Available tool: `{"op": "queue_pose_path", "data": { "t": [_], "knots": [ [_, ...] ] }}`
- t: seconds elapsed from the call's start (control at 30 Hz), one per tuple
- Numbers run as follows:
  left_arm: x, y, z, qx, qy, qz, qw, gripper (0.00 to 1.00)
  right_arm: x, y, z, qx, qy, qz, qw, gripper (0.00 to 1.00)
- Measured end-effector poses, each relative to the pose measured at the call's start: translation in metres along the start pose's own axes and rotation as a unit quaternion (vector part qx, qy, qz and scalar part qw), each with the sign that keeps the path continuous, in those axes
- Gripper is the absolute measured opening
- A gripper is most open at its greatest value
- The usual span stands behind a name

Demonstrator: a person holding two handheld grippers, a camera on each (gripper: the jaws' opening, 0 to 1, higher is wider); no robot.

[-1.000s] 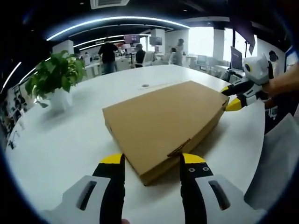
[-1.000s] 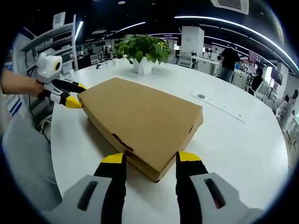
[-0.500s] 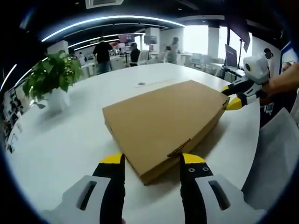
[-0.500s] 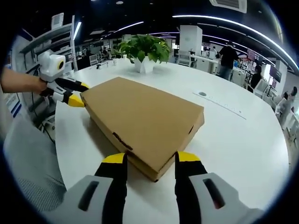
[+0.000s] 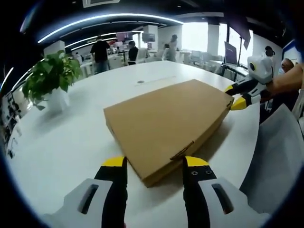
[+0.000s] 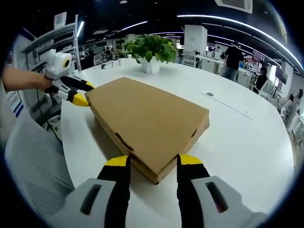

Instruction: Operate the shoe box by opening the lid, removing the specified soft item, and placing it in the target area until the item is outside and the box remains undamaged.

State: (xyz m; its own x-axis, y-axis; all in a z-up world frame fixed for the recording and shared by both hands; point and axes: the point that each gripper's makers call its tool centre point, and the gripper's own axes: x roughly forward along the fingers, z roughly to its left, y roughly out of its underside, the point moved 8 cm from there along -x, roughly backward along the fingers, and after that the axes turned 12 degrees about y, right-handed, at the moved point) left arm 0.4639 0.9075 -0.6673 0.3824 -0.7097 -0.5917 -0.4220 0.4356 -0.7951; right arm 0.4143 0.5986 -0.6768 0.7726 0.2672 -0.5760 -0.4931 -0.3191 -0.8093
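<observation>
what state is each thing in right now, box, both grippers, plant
shoe box: lid shut, lying flat on the white table
left gripper: jaws open, one either side of a box corner
right gripper: jaws open, astride the opposite corner
potted plant: upright on the table, apart from the box
soft item: not visible, box is closed

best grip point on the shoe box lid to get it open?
Probably the lid's thin front lip, at a corner. The shoe box lies flat and shut on the white table, too wide to span. The left tool and right tool, both open, each straddle a corner at opposite ends. Come in low and level, pinch the lip, then lift upward. Which edge is hinged I cannot tell.
</observation>
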Motion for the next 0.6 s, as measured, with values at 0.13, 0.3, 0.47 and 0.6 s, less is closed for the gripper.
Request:
{"op": "queue_pose_path", "data": {
  "t": [0.13,0.3,0.47,0.6],
  "knots": [
    [-0.005,0.004,-0.002,0.000,0.002,0.002,1.0000,0.44,-0.004,0.002,0.006,-0.002,-0.002,-0.001,1.0000,0.34],
    [-0.011,0.007,-0.004,0.000,0.005,0.007,1.0000,0.44,-0.006,0.003,0.010,-0.003,-0.004,-0.001,1.0000,0.34],
    [-0.016,0.011,-0.006,0.002,0.008,0.010,0.9999,0.43,-0.009,0.005,0.015,-0.003,-0.005,0.000,1.0000,0.34],
    [-0.019,0.014,-0.009,0.002,0.009,0.011,0.9999,0.43,-0.013,0.008,0.019,-0.003,-0.007,-0.002,1.0000,0.34]
  ]
}}
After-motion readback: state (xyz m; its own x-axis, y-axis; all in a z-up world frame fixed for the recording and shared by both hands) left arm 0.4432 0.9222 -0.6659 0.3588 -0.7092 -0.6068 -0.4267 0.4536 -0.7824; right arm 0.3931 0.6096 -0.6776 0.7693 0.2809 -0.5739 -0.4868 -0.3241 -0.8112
